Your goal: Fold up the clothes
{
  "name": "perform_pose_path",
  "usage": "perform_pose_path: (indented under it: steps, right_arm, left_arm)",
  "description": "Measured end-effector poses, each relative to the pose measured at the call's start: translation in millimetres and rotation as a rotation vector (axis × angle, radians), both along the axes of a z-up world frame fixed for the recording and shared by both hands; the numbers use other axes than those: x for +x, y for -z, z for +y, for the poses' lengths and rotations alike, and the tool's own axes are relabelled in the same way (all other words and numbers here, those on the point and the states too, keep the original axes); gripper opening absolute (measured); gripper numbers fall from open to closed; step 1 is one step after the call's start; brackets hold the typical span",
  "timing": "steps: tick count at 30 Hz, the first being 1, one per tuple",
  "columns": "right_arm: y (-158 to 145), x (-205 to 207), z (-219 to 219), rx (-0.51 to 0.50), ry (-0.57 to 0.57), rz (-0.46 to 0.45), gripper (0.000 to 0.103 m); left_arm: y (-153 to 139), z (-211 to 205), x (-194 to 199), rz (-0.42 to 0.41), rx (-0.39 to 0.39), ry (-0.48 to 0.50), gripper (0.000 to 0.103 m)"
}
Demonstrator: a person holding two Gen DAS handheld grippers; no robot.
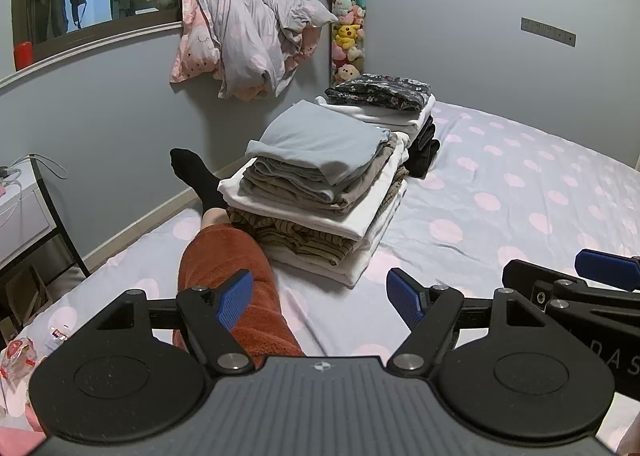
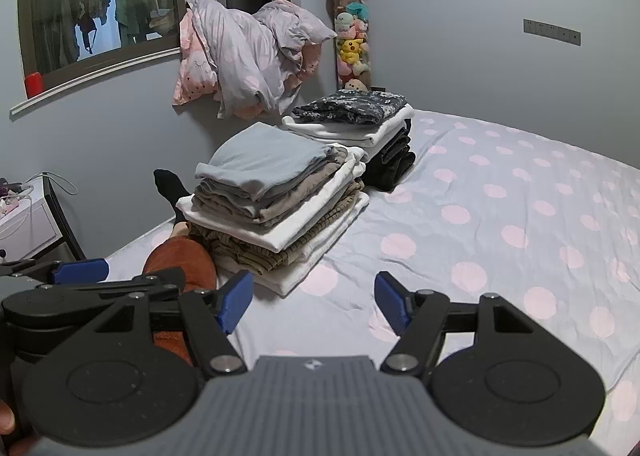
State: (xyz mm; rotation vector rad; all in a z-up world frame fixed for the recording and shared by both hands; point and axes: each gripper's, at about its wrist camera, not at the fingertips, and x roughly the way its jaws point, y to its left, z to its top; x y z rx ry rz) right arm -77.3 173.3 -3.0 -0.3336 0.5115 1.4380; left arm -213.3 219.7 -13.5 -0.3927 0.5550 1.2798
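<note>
A stack of folded clothes (image 1: 320, 184) (image 2: 276, 192) sits on the dotted bed sheet (image 1: 500, 196) (image 2: 500, 216), a pale blue garment on top, beige, white and striped ones below. Behind it stands a second stack (image 1: 384, 108) (image 2: 356, 116) topped by a dark floral piece. My left gripper (image 1: 322, 294) is open over the sheet, nothing between its blue pads. My right gripper (image 2: 314, 298) is also open and empty, just right of the left one; its pad shows in the left wrist view (image 1: 608, 268).
A person's leg in a rust-coloured trouser (image 1: 236, 288) (image 2: 180, 260) and black sock (image 1: 196, 176) lies left of the stacks. A bundled duvet (image 1: 256, 40) hangs on the wall. A white bedside table (image 1: 24, 208) stands at the left. Plush toys (image 1: 348, 36) hang in the corner.
</note>
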Motion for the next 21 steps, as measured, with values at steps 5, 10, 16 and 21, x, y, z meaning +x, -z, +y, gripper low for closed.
perform_pose_path:
  steps: [5, 10, 16, 21]
  right_arm:
    - [-0.3, 0.3, -0.7, -0.002, 0.003, 0.001, 0.07]
    - [0.4, 1.6, -0.8, -0.005, 0.004, 0.008, 0.07]
    - [0.1, 1.9, -1.6, -0.008, 0.007, 0.011, 0.07]
    - [0.0, 1.8, -2.0, -0.007, 0.009, 0.012, 0.07]
  left_arm:
    - [-0.2, 0.0, 0.2, 0.0, -0.001, 0.002, 0.087]
    - [-0.3, 0.7, 0.5, 0.002, -0.003, 0.0, 0.087]
    - [0.1, -1.6, 1.5, 0.005, -0.002, 0.001, 0.087]
    - [-0.3, -1.9, 1.4, 0.006, 0.0, 0.001, 0.087]
